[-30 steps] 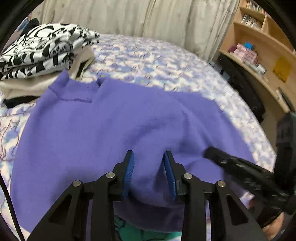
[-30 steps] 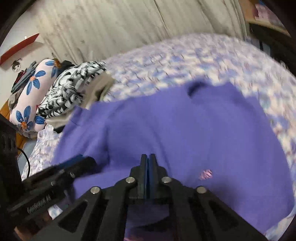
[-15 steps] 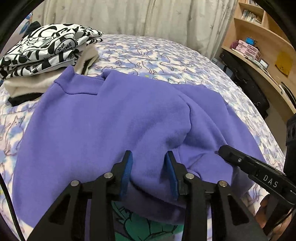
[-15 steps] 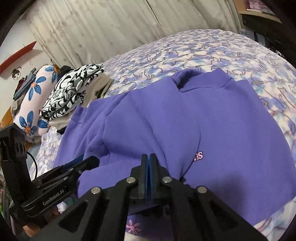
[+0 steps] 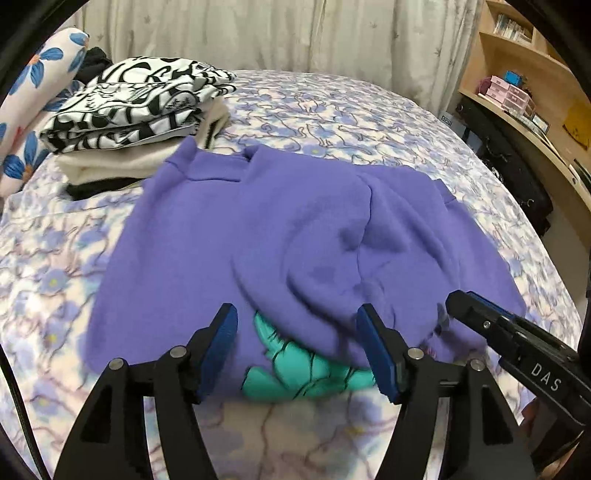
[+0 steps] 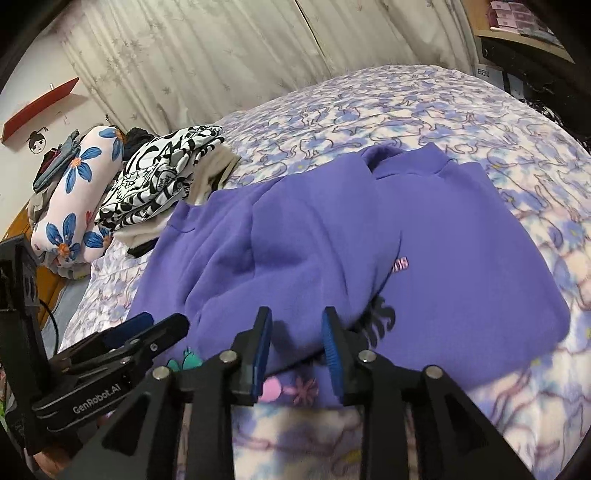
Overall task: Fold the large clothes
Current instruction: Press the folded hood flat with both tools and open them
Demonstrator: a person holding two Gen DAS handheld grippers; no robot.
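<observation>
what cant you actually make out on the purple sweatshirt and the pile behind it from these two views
- Purple sweatshirt print: left wrist view shows only a teal patch; a folded layer covers the rest.
- Pink lettering: right wrist view, too small and half under a fold.
- Stack of folded clothes: lower garments hidden by the black-and-white top.
- Near hem: blurred behind both grippers' fingers.

curtain (image 5: pixel 280 33) | wooden shelves (image 5: pixel 524 74) | flowered pillow (image 6: pixel 79 192) | pink boxes, perhaps (image 5: pixel 506 94)
</observation>
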